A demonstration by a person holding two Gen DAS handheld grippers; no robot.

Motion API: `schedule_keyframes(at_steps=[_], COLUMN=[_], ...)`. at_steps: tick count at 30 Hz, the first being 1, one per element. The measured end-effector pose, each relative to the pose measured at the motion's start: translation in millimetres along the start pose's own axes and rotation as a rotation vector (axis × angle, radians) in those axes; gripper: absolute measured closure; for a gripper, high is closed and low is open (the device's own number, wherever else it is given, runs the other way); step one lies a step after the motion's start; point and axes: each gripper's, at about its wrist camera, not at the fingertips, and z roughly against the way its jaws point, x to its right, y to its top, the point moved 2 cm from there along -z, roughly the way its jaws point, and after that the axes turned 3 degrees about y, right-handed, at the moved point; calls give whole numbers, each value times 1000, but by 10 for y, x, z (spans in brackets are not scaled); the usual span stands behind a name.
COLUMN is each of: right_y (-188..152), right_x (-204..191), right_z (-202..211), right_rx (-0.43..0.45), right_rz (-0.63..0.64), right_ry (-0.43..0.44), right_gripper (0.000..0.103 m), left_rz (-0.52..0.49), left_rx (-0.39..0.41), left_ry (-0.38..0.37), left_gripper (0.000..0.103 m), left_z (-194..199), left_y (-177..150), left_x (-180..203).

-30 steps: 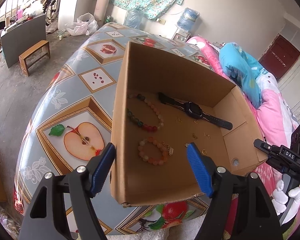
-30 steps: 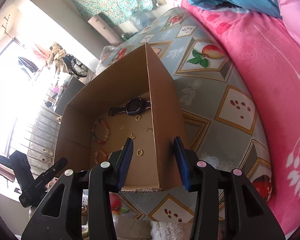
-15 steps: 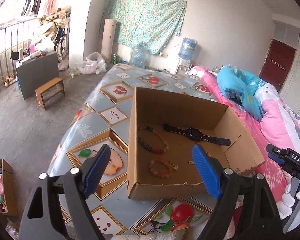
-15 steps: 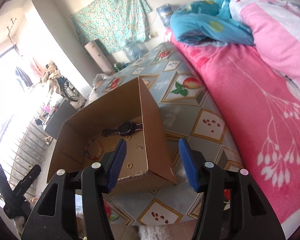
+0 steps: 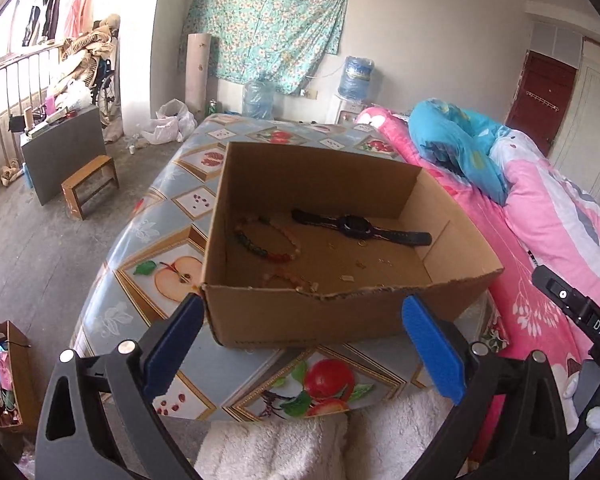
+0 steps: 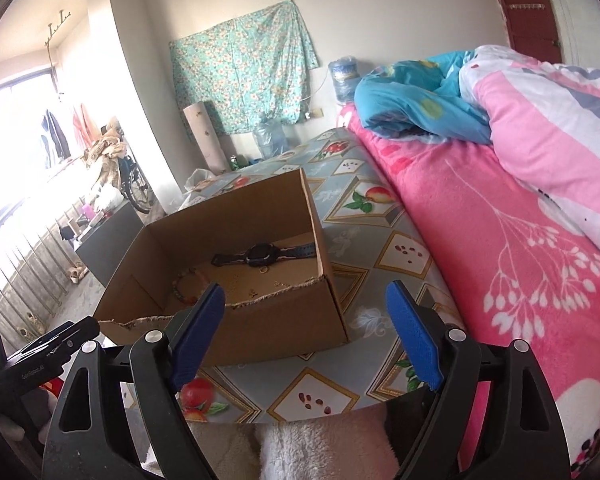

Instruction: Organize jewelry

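Nearest, the left hand-held gripper with its blue pads hangs just short of the near wall of the open brown cardboard box; its jaws are opening, already very wide, with nothing between them. The right hand-held gripper sits off the box's near right corner, its jaws also opening, wide apart and gripping nothing; the box's near wall shows behind the gap, clear of the pads. Below both lies a white fluffy cloth.

The box stands on the worktop covered with a grey-blue fruit-patterned cloth, close to its near edge. On the box floor, the jewelry is laid out: a small bracelet of pale orange beads just behind the near wall, a larger bracelet of dark green, red and pale beads to the left, a few tiny gold pieces scattered to the right, and a black wristwatch with a flat strap stretched across the far side.

To the right lies a bed with a pink blanket and, farther back, a bunched blue quilt. On the far wall hangs a turquoise floral cloth.
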Motion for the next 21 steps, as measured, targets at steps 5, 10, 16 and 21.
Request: schedule_keyframes(at_steps=[5,10,16,21], right_y=[-93,-120,-190,-240], right_x=[-121,-192,-238,-279], right_z=[-53,-86,-233,-287], right_rx=[-30,-44,-126,-162], right_rz=[40,60,63,65], right_ry=[1,-2,-42,-51], right_gripper=[22,21,21,20], left_rz=[-32,-31,-15,-19], left_rx=[-21,-39,-98,-97], left_ry=[6,18,19,43], left_gripper=[6,6,6,6], left_z=[-42,-86,-190,-215], left_y=[-123,-169,-230,-237], left_x=[163,198,186,167])
